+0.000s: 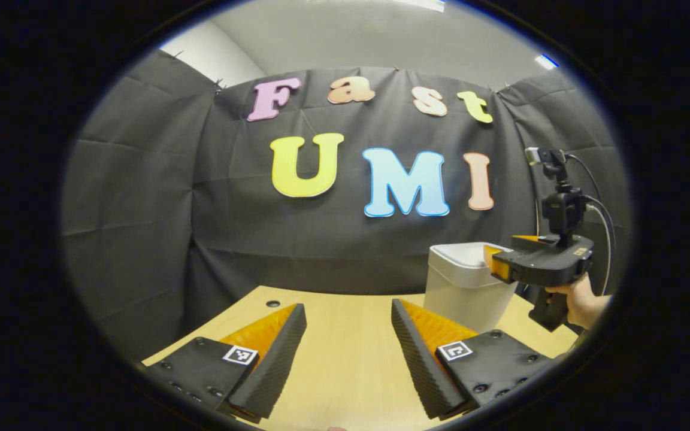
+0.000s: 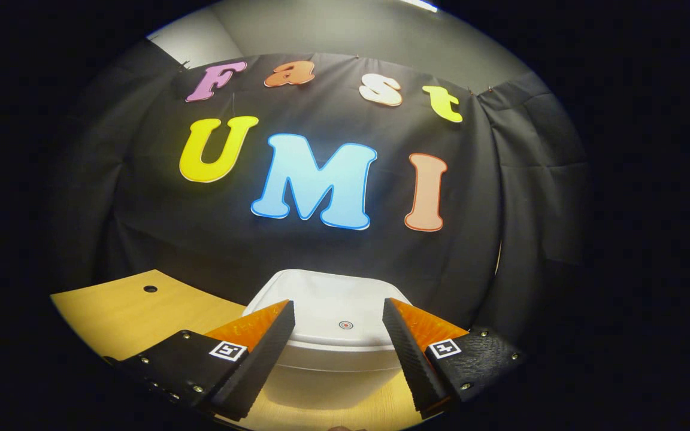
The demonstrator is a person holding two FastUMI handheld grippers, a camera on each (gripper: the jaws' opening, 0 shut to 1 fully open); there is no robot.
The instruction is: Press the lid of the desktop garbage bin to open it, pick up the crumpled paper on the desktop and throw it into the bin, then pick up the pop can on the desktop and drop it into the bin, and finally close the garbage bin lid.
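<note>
No readable text, square coded markers on each claw's fingers (image 1: 241, 354), small ring mark on bin lid (image 2: 345, 325)

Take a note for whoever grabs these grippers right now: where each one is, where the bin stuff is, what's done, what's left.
Left gripper: jaws open, holding nothing, low over the bare wooden desktop.
Right gripper: jaws open, holding nothing, hovering over the front of the garbage bin, apart from it as far as I can tell.
Bin: lid is closed, toward the right of the desk.
Crumpled paper and pop can: I cannot place them from here.
Done: nothing visible yet.
Left: press lid open, bin the paper, bin the can, close lid.
</note>
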